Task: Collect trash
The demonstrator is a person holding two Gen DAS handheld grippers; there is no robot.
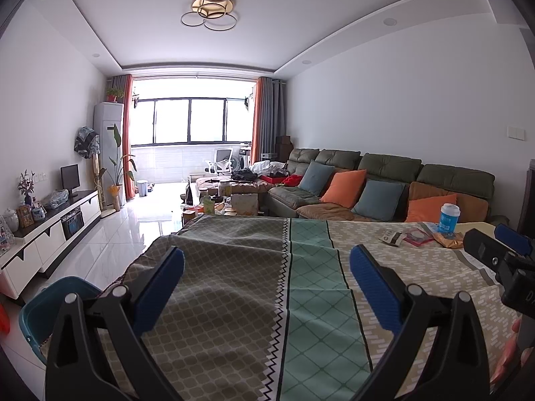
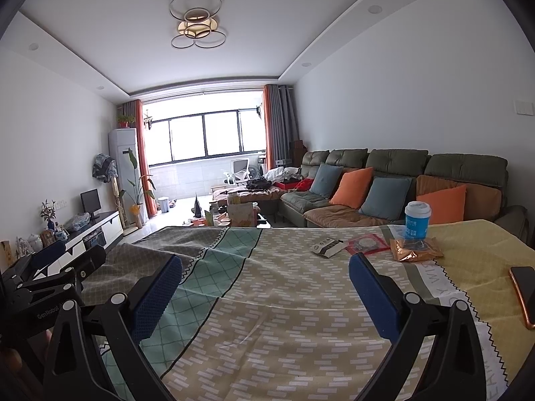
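Trash lies at the far right of the cloth-covered table: a white and black wrapper, a red packet, a crumpled gold foil bag and a blue and white paper cup standing upright. The left wrist view shows the same wrapper, red packet, gold bag and cup. My right gripper is open above the cloth, short of the trash. My left gripper is open and empty, further left. A teal bin stands on the floor at the table's left edge.
An orange-edged phone lies near the table's right edge. A green sofa with orange and blue cushions runs behind the table. A cluttered coffee table and a TV cabinet stand further off, with glossy floor between.
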